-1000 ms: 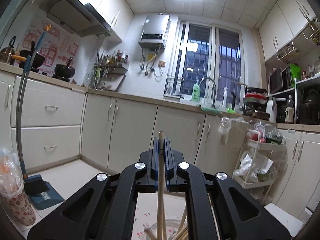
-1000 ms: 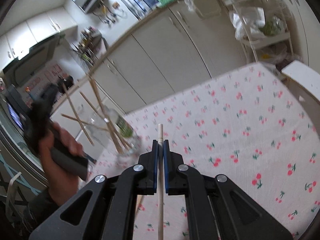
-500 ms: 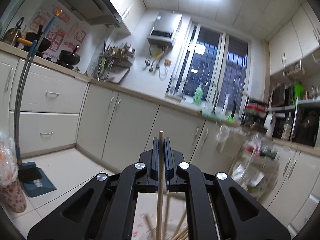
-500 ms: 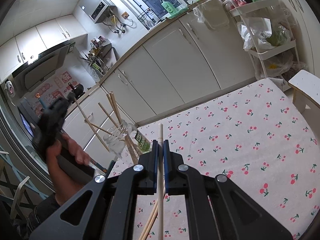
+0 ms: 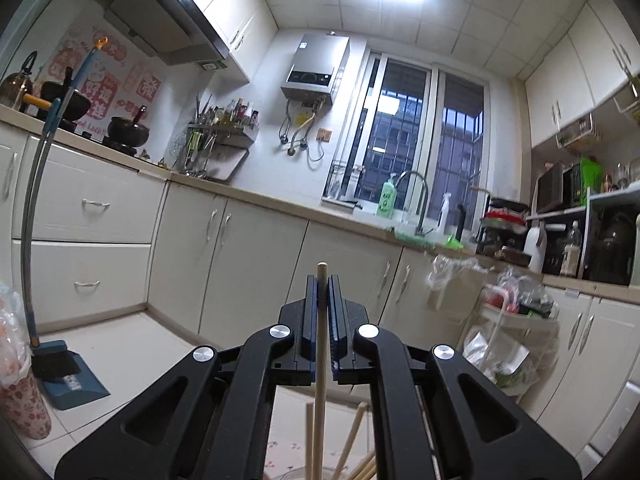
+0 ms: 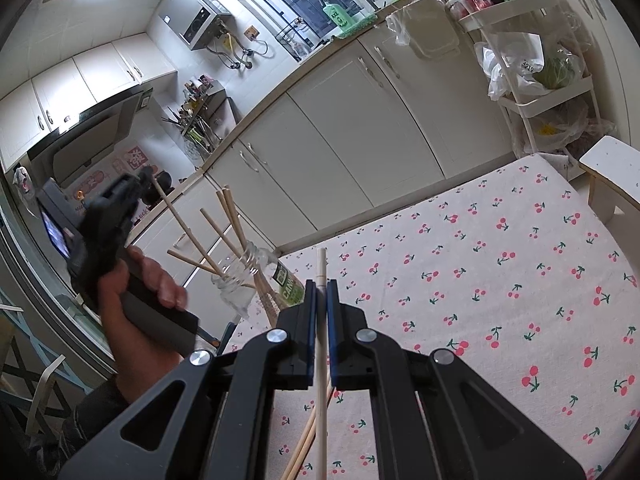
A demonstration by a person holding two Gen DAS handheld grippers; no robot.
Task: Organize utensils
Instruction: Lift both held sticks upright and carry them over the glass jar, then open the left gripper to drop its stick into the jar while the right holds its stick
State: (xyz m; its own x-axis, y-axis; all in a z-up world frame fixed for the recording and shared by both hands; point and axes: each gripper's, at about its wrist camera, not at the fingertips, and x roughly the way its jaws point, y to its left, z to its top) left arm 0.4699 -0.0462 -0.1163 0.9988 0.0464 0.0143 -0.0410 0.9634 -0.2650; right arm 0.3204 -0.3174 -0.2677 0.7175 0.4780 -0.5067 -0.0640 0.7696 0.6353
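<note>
My left gripper (image 5: 322, 286) is shut on a wooden chopstick (image 5: 319, 376) that runs down toward a jar below the view. In the right wrist view the left gripper (image 6: 138, 180) is held high at the left, its chopstick (image 6: 184, 226) slanting down into a clear glass jar (image 6: 256, 280) that holds several chopsticks. My right gripper (image 6: 320, 290) is shut on a pale chopstick (image 6: 320, 360), above the cherry-print tablecloth (image 6: 480, 280), to the right of the jar. More loose chopsticks (image 6: 308, 436) lie on the cloth under it.
Kitchen cabinets (image 6: 340, 152) and a countertop run behind the table. A white rack (image 6: 532, 80) with plastic bags stands at the back right, and a white stool (image 6: 612, 168) next to the table's far corner. A broom and dustpan (image 5: 60, 372) stand at the left.
The left gripper has risen and tilted upward with its chopstick, still over the jar. The right gripper has lifted and tilted up with its chopstick, showing more of the room.
</note>
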